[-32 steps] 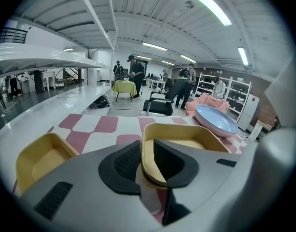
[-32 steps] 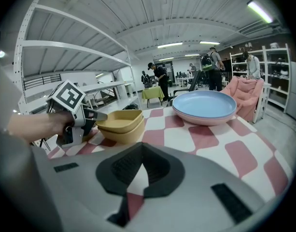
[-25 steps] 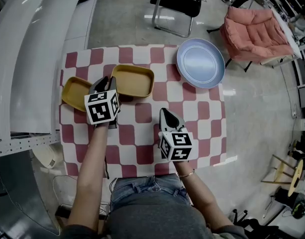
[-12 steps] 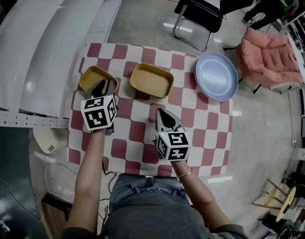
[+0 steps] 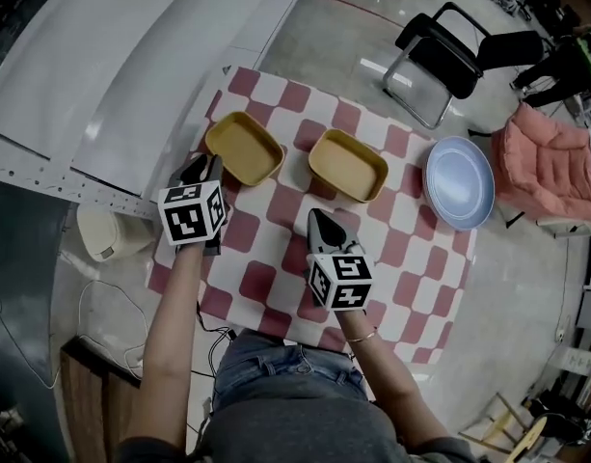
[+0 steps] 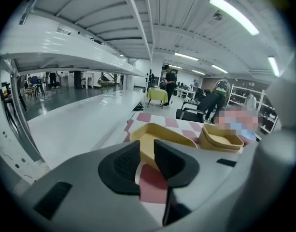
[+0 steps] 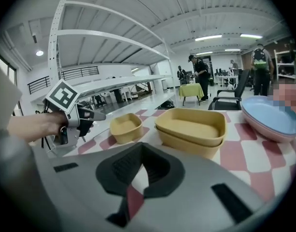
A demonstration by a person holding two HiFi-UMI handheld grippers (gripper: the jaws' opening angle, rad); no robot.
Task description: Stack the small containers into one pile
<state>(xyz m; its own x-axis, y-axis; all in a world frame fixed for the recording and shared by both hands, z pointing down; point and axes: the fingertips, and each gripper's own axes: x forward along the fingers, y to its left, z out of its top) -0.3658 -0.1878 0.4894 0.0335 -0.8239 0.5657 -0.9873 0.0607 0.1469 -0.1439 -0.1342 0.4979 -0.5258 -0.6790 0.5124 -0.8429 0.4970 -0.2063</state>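
Two yellow containers stand on the red-and-white checked table [image 5: 266, 258]. The smaller container [image 5: 244, 148] [image 6: 157, 137] [image 7: 126, 127] is at the left. The wider one [image 5: 348, 165] [image 7: 191, 127] [image 6: 220, 138] sits right of it and looks like two nested. My left gripper [image 5: 202, 165] [image 6: 146, 146] [image 7: 97, 115] hovers at the small container's near left corner, open, with only cloth showing between its pads. My right gripper [image 5: 317, 216] [image 7: 141, 149] is over the cloth in front of the wider container, its tips meeting and nothing held.
A pale blue plate [image 5: 460, 181] [image 7: 271, 115] lies at the table's right end. A white shelf structure [image 5: 102, 75] runs along the left edge. A black chair [image 5: 449, 61] and a pink cushioned seat [image 5: 550, 167] stand beyond the table. People stand far off.
Both grippers have shifted left across the table. The left one went from between the two containers to the small container's left corner. The head view has swung.
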